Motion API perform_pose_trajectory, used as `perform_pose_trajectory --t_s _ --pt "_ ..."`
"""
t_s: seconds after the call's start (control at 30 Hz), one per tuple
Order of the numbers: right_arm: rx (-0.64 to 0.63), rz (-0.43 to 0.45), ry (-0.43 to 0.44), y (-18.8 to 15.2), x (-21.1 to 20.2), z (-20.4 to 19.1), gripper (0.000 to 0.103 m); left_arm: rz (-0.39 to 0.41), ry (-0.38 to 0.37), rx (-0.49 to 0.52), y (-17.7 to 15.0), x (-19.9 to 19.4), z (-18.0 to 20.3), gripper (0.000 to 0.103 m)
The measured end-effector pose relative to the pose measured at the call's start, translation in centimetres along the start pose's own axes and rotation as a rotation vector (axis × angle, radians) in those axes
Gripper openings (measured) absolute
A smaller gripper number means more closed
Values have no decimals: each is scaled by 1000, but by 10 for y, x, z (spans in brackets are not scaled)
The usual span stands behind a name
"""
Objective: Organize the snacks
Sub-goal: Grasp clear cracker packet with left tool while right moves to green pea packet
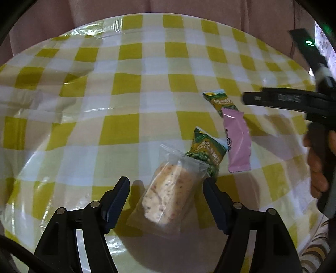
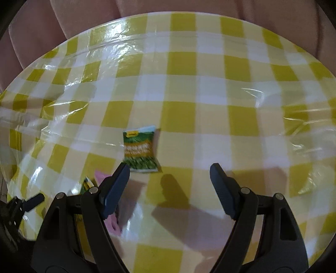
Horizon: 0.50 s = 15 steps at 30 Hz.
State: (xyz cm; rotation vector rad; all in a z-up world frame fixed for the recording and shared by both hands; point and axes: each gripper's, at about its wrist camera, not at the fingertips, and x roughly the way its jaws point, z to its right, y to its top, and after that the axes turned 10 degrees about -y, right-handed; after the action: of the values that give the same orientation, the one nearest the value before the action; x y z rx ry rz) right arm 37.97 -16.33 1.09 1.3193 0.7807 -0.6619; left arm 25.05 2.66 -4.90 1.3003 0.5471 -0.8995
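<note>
A pastry in a clear wrapper [image 1: 168,193] lies on the checked tablecloth between the jaws of my left gripper [image 1: 166,181], which stand open with the pads clear of it. One end of it rests on a green snack pack [image 1: 206,153]. A pink pack [image 1: 237,142] lies to the right, partly over a second green pack [image 1: 222,101]. In the right wrist view that second green pack [image 2: 140,151] sits just ahead of my right gripper [image 2: 169,167], which is open and empty above bare cloth. The pink pack [image 2: 100,175] shows behind its left finger.
The glossy yellow-and-white checked tablecloth [image 1: 126,84] covers the whole table. A pink upholstered seat [image 1: 189,8] runs along the far edge. A hand [image 1: 317,168] holds the right gripper's handle at the right. Patterned fabric [image 1: 315,247] shows past the table's near right edge.
</note>
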Motion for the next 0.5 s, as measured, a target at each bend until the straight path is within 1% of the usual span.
perform_pose_trajectory --t_s 0.03,0.07,0.1,0.2,0.37,0.5 --pt "-7 -5 3 2 4 -4 81 5 -14 4 0 0 0 71" --pt "-19 -10 7 6 9 -10 81 7 -26 7 0 0 1 67" --pt "-30 -14 6 8 13 -14 81 5 -39 7 0 0 1 58" --pt "-52 -34 0 12 26 -24 81 -6 -54 -5 -1 3 -1 50" --pt "-81 -42 -17 16 38 -34 81 -15 -70 -4 -3 5 0 46" --pt "-67 -73 -16 17 52 -31 79 -21 -75 3 -5 5 3 41"
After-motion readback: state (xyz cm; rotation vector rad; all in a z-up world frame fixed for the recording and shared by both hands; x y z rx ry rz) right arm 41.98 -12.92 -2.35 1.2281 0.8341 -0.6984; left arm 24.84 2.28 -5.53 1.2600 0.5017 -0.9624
